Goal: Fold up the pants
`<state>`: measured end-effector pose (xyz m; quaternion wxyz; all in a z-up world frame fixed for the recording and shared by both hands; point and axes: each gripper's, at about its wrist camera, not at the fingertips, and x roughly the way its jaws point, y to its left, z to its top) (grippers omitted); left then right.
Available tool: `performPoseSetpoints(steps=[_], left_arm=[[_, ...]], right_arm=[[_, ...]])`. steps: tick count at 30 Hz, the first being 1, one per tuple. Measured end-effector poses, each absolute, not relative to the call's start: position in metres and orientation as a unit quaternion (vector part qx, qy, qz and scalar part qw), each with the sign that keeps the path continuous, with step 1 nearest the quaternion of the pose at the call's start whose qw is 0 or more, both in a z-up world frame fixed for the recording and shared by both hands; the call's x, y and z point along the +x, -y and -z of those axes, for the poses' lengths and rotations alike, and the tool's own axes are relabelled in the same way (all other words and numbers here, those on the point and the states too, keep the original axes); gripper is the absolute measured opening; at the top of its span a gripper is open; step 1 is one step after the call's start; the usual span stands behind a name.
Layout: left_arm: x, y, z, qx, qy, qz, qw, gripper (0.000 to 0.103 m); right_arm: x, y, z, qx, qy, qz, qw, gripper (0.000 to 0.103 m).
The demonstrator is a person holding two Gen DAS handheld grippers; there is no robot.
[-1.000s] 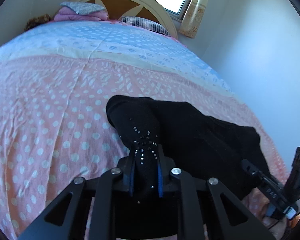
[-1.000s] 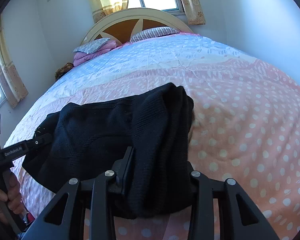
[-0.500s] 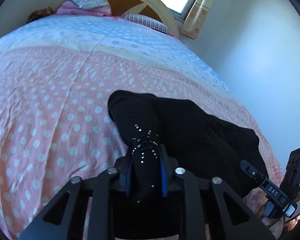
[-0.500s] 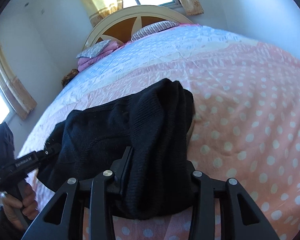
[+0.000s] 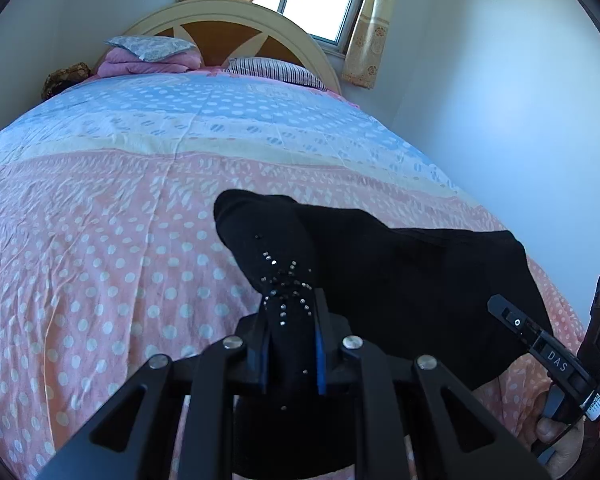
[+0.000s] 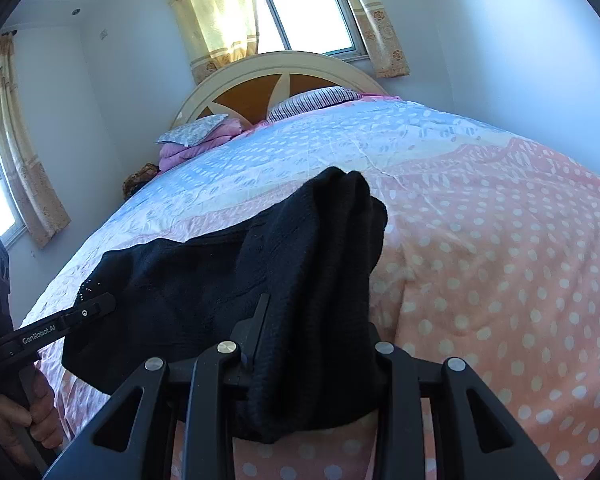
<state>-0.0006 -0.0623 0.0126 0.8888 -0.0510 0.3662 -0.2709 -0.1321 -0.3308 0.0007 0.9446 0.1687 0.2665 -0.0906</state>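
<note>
1. While both grippers gripped it, the black pants (image 5: pixel 400 280) hung bunched between them above the near part of the bed (image 5: pixel 100 240), one end draped over each gripper.
2. A patch of small shiny studs (image 5: pixel 288 288) marked the end of the pants that ran into the left gripper (image 5: pixel 290 344).
3. That left gripper's fingers (image 5: pixel 263 356) were clenched tight on the studded fabric, blue pads pressed against it on both sides.
4. At the other end, a thick fold of the pants (image 6: pixel 320 280) lay across the right gripper (image 6: pixel 316 344); its fingers (image 6: pixel 256 332) were closing on that fold, with the cloth between them and hiding the far finger.
5. From the right wrist view, the left gripper (image 6: pixel 96 306) reached in from the left edge, with a hand (image 6: pixel 16 412) wrapped around its handle.
6. Under the pants, the bedspread was pink with white dots, changing to blue and white toward the head of the bed.
7. Beyond that stood a cream and brown arched headboard (image 5: pixel 228 20), with a striped pillow (image 5: pixel 276 70) and a pile of pink bedding (image 5: pixel 148 62) against it.
8. Behind the headboard, yellow curtains (image 6: pixel 216 12) framed a bright window (image 6: pixel 308 4).
</note>
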Motion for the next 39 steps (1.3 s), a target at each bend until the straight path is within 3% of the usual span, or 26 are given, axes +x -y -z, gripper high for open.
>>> performPoseSetpoints(steps=[12, 39], left_arm=[[0.020, 0.014, -0.024, -0.033, -0.345, 0.228, 0.910, 0.017], [0.092, -0.150, -0.032, -0.060, -0.302, -0.011, 0.951, 0.017]], right_arm=[[-0.112, 0.278, -0.024, 0.175, -0.250, 0.062, 0.950, 0.032], [0.098, 0.084, -0.044, 0.116, -0.269, -0.134, 0.947, 0.032]])
